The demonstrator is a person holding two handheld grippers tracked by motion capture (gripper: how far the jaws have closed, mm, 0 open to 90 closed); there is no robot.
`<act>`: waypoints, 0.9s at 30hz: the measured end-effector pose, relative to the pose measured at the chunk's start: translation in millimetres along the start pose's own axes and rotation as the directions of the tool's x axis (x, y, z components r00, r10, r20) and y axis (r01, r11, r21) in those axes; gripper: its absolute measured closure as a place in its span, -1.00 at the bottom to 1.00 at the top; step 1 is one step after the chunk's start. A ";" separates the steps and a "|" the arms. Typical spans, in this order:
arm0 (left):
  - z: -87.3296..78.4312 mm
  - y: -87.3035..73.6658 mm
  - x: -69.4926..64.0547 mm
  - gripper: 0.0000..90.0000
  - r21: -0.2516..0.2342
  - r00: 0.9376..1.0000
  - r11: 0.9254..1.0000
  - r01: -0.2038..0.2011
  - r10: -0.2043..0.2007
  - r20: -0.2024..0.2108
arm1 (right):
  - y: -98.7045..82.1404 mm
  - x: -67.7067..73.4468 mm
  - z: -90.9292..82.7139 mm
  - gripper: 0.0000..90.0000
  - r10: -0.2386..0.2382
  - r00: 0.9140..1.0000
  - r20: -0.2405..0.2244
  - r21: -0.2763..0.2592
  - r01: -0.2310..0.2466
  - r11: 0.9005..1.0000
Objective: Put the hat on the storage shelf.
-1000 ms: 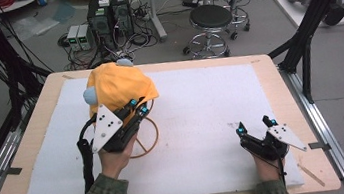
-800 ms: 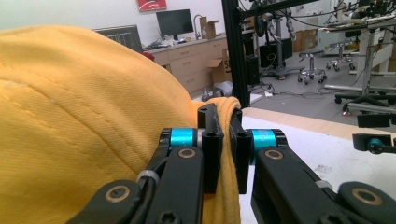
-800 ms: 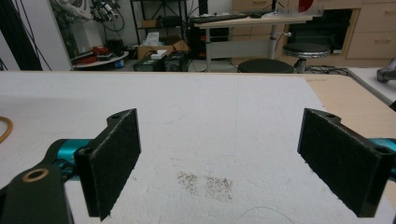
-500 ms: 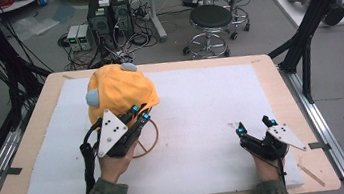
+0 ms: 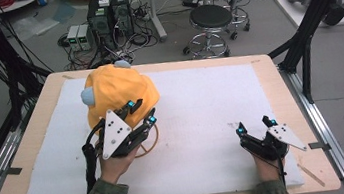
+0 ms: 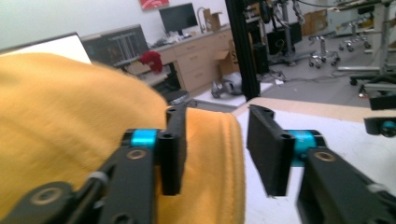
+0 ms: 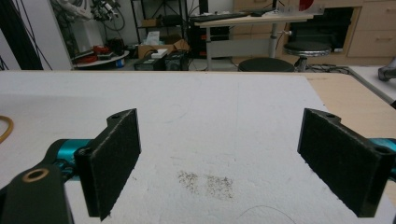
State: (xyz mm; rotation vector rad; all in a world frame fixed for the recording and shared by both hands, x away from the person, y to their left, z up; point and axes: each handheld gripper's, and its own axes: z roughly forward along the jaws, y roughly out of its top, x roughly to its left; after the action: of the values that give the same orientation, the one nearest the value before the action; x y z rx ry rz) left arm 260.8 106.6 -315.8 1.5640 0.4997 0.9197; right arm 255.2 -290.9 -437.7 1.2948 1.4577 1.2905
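Left claw (image 5: pixel 141 112) just opened, hat brim (image 6: pixel 231 154) loose between jaws at hat's (image 5: pixel 116 91) five o'clock, releasing; right claw (image 5: pixel 254 126) wide, idle.

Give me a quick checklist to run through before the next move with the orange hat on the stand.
1. Left gripper released: ok, its jaws have just been opening and stand apart, with the hem of the orange fleece hat between them but no pad pressing on it.
2. Hat seated on the tan ring-based stand: cannot tell, the hat covers the stand's top.
3. Hat's blue ears free of the jaws: ok.
4. Right gripper empty: ok, jaws wide open over the white foam mat.
5. Right gripper apart from the hat: ok, it rests near the mat's right corner.
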 end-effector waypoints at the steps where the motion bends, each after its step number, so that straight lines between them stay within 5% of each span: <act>1: -0.2 0.3 1.1 0.16 -0.006 1.000 1.000 0.007 -0.007 0.005 | 0.1 0.1 -0.2 -0.73 0.002 1.000 0.000 0.000 -0.002 1.000; 18: -10.2 4.2 5.3 0.07 -0.017 1.000 1.000 0.016 -0.016 -0.011 | -0.1 -0.1 0.0 -0.73 0.002 1.000 -0.001 0.003 -0.002 1.000; 27: -20.3 19.1 15.6 0.08 -0.065 0.999 0.997 0.038 -0.039 -0.013 | -0.1 -0.2 0.4 -0.73 0.002 1.000 -0.001 0.003 -0.002 1.000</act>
State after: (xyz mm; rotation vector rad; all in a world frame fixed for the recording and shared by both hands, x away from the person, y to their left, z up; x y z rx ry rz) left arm 250.8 126.8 -293.2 1.4856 0.5040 0.9101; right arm 255.6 -291.0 -437.9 1.2974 1.4602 1.2909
